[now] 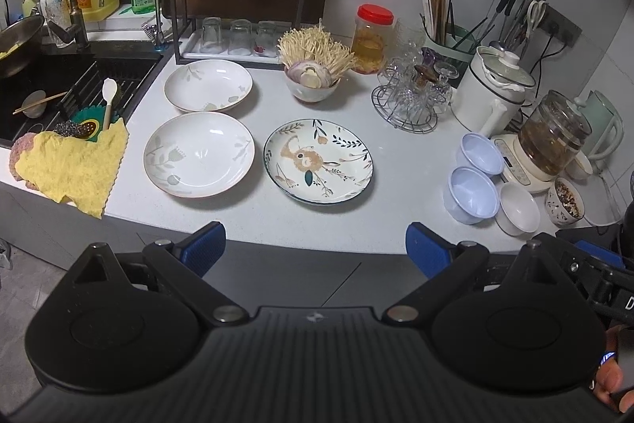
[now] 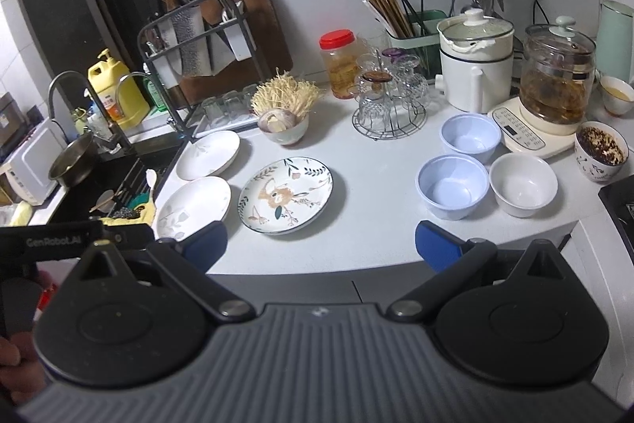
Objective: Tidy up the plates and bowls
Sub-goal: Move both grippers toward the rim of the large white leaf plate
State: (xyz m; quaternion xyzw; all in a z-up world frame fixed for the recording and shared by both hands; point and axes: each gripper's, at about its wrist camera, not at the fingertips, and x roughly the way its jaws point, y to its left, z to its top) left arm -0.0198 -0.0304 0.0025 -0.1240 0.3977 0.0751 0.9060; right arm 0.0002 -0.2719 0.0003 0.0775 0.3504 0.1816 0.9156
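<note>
Three plates lay ahead of the left gripper (image 1: 315, 244): a patterned plate (image 1: 319, 161) straight in front, a pale plate (image 1: 199, 154) forward-left, and another (image 1: 208, 85) just beyond it. Ahead and right of the right gripper (image 2: 321, 244) sat two blue bowls (image 2: 451, 187) and a white bowl (image 2: 523, 183), close together, perhaps touching. Both grippers hovered wide and empty over the counter (image 1: 396, 209) edge. Plate rims lay flat, so fingers could skid and shove one toward the sink (image 1: 59, 86); a bowl grab might knock the kettle base (image 2: 523, 133) just behind.
</note>
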